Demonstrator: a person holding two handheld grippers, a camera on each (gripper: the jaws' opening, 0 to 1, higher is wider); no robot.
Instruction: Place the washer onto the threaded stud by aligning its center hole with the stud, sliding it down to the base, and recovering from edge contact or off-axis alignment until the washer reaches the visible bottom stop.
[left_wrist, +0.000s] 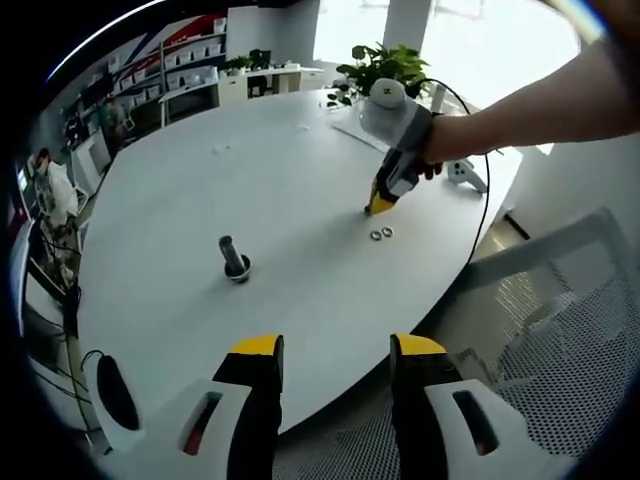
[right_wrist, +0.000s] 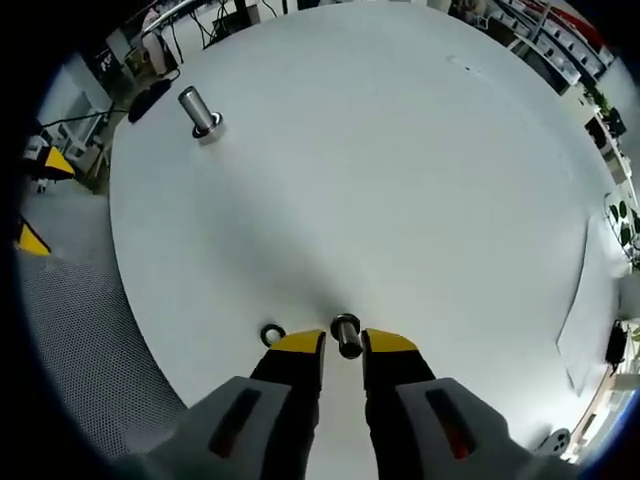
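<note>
Yellow-tipped jaws of the left gripper (left_wrist: 330, 352) rise at the near edge of the left gripper view, spread wide with nothing between them, hanging over the rim of the white table (left_wrist: 300, 170). Beyond them, near and to the left, the threaded stud (left_wrist: 234, 258) stands upright on its round base. Further out and to the right, two small washers (left_wrist: 381, 234) lie flat on the tabletop, just beside each other. Just past them the right gripper (left_wrist: 381, 204), held by a person's hand (left_wrist: 432, 148), tilts down with its yellow tips at the table surface. A mesh chair (left_wrist: 560, 340) sits off the table's right edge, and a potted plant (left_wrist: 385, 66) stands at the far side. In the right gripper view, the right gripper (right_wrist: 343, 343) has its jaws drawn close around a washer (right_wrist: 346, 330) standing on edge, pinching it; a second washer (right_wrist: 272, 334) lies flat just left of the tips. Far off to the left stands the stud (right_wrist: 198, 110).
</note>
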